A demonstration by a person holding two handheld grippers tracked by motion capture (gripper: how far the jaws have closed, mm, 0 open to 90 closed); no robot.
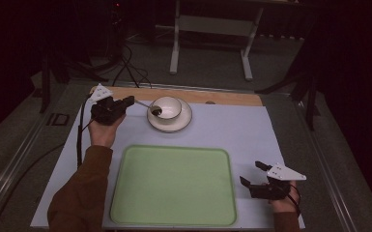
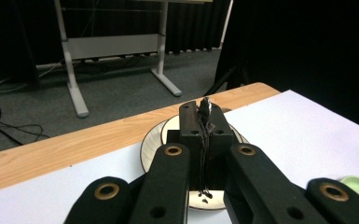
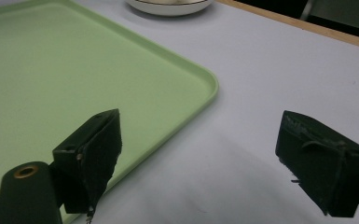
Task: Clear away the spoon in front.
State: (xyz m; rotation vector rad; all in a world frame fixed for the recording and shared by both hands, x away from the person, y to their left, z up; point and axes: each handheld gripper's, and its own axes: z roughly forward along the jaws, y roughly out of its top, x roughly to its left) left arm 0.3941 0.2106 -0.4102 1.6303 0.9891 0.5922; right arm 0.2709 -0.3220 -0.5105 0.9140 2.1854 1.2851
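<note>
The left gripper (image 1: 128,101) sits at about ten o'clock on the white table (image 1: 232,130), its jaws pressed together on the thin handle of a spoon (image 1: 147,106); in the left gripper view the jaws stand closed with only a dark sliver pinched between them, and the handle's end pokes out above the tips. The spoon's bowl end lies inside the white bowl (image 1: 167,108), which rests on a saucer (image 1: 182,123) at roughly eleven to twelve o'clock, just past the far rim of the green tray (image 1: 174,186). The tray lies bare at the centre, toward six o'clock. The right gripper (image 1: 252,175) rests at about four o'clock, just beside the tray's right edge, its jaws spread wide with nothing between them, as the right gripper view shows plainly. My reading is that the step in hand is taking the spoon out of the bowl, the grip being made and the lift under way or about to be. The next move seems to call for raising the spoon clear of the bowl's rim without tipping the bowl, then carrying it toward six o'clock and setting it down on the tray, keeping the thin handle from twisting in the pads
</note>
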